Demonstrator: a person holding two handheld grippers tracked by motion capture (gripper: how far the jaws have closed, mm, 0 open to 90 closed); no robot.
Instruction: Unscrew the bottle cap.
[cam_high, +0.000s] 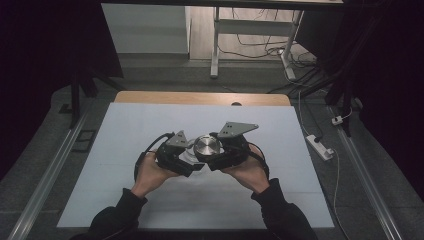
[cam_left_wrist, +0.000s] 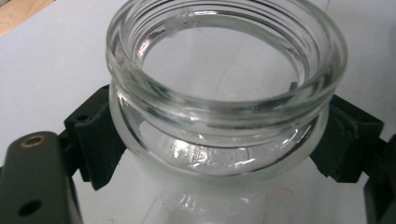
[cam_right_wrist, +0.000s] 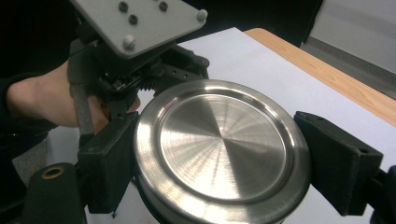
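Glass jar (cam_left_wrist: 224, 107) is pinched at its neck by the left tongs (cam_high: 192, 164) above the counter (cam_high: 125, 130) centre, steadying it; right tongs (cam_high: 212, 157) pinch the steel lid (cam_right_wrist: 222, 151), likely to separate them.

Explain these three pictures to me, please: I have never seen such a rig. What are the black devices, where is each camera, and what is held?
A person sits at a table covered with a white sheet and holds a hand-operated gripper in each hand; there is no robot arm. The high view looks down from above the person. There the left gripper and the right gripper meet near the middle of the table. The other two pictures come from cameras riding on the grippers, looking along their black jaws. The left gripper view shows its jaws shut on a clear glass jar, open at the mouth and seemingly empty. The right gripper view shows its jaws shut on a round metal lid, with the left gripper close behind it.
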